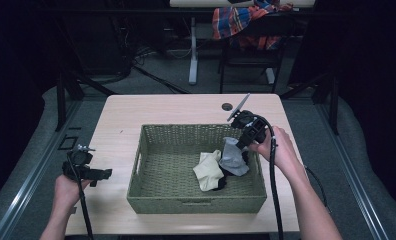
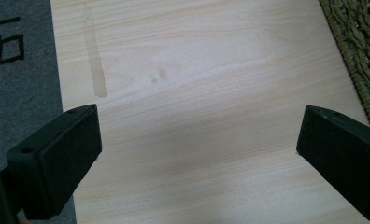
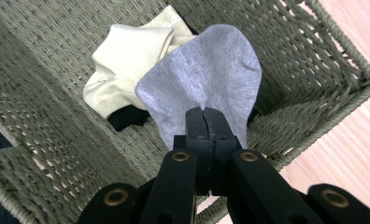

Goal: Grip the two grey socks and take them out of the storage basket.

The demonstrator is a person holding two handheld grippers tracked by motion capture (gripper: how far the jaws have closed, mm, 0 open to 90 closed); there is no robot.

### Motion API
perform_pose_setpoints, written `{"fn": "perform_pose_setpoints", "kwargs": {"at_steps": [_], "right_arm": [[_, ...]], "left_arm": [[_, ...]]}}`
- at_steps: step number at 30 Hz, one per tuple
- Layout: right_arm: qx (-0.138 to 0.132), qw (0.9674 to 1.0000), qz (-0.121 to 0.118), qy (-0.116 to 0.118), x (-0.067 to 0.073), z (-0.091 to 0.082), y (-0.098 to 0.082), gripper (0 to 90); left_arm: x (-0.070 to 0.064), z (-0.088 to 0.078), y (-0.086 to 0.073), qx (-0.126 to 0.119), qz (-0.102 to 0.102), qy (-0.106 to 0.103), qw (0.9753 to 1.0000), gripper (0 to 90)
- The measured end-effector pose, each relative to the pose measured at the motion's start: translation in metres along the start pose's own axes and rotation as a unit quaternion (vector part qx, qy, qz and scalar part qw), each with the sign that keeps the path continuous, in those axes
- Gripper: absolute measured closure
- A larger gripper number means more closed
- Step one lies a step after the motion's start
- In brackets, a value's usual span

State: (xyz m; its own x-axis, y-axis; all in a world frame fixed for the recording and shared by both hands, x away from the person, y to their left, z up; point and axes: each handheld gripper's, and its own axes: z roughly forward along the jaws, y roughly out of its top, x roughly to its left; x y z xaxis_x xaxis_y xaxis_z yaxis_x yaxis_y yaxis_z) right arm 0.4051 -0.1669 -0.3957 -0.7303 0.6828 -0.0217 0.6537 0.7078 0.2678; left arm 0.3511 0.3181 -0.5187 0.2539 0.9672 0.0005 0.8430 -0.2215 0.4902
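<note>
We see a green woven basket point(image 1: 151, 195) standing in the middle of the desk point(image 1: 186, 107). The right gripper point(image 3: 205, 119) is closed on a grey sock point(image 3: 211, 74) and holds it over the right side of the basket. Under it lie a pale yellow sock point(image 3: 122, 60) and a black sock point(image 3: 124, 116). The left gripper point(image 2: 192, 154) is wide open and empty, over the desk's left edge.

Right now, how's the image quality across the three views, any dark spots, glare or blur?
High view: dim, corners black, table evenly lit. Left gripper view: soft pale glare on the wood, jaws sharp. Right gripper view: bright, grey sock crisp, basket slightly soft at left.
</note>
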Motion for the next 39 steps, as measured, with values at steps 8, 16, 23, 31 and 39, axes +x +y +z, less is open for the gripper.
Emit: {"fn": "perform_pose_setpoints", "kwargs": {"at_steps": [8,16,23,31,39], "right_arm": [[-0.001,0.9999,0.001,0.015,-0.008,-0.004,0.002,90.0],[-0.017,0.9998,-0.002,0.011,-0.005,-0.022,0.009,90.0],[-0.02,0.9996,-0.014,0.01,-0.004,-0.041,0.022,90.0],[-0.02,0.9997,-0.016,0.004,-0.004,-0.053,0.025,90.0],[-0.034,0.9994,-0.011,0.003,-0.008,-0.065,0.023,90.0]], "left_arm": [[0.0,0.0,0.0,0.004,0.003,0.008,1.0,0.3],[-0.001,-0.001,-0.001,0.005,0.004,0.01,0.9999,0.3],[-0.003,0.001,0.0,0.005,0.008,0.008,0.9999,0.3],[-0.004,0.003,0.001,0.009,0.008,0.006,0.9999,0.3],[-0.003,0.001,0.0,0.005,0.006,0.008,0.9999,0.3]]}}
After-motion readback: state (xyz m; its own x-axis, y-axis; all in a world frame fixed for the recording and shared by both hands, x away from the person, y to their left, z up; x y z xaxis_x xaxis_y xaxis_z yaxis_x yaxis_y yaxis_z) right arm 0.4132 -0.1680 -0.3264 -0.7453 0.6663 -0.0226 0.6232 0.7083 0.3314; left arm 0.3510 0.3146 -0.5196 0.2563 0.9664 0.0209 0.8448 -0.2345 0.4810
